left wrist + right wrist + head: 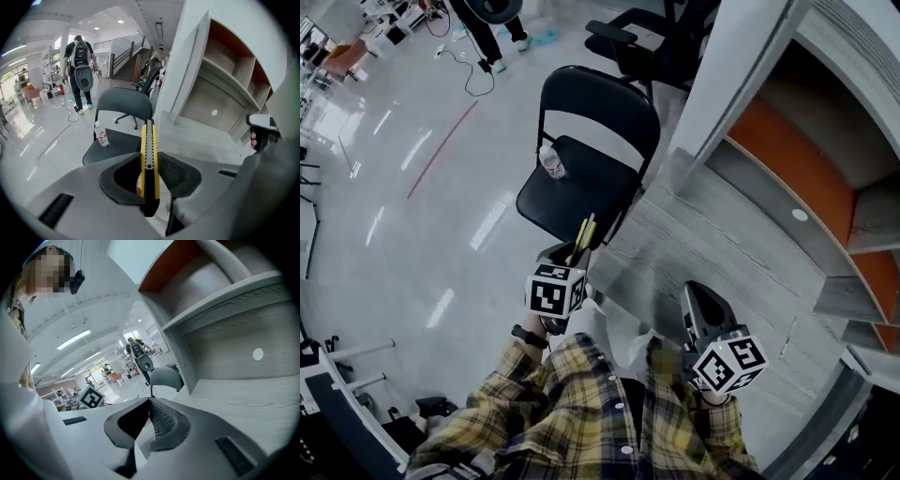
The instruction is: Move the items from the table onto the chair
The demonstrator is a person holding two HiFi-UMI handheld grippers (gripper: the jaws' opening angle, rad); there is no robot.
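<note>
Yellow knife [149, 136] clamped in left hand-held gripper [149, 155]; right hand-held gripper [150, 401] closed, empty; bottle [551, 162] at chair seat [586, 199] edge.

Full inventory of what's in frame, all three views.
black folding chair: 1, black, on the floor at the table's end
clear plastic water bottle: 1, clear, upright on the chair seat
yellow-and-black utility knife: 1, between the left gripper's jaws
grey wood-grain table: 1, grey, under the right gripper
orange-backed shelf unit: 1, behind the table
black office chair: 1, beyond the folding chair
bystander: 1, dark clothes, far floor
left gripper: 1, grey, shut on the knife
right gripper: 1, grey, shut, empty
plaid sleeves: 2, yellow-black
</note>
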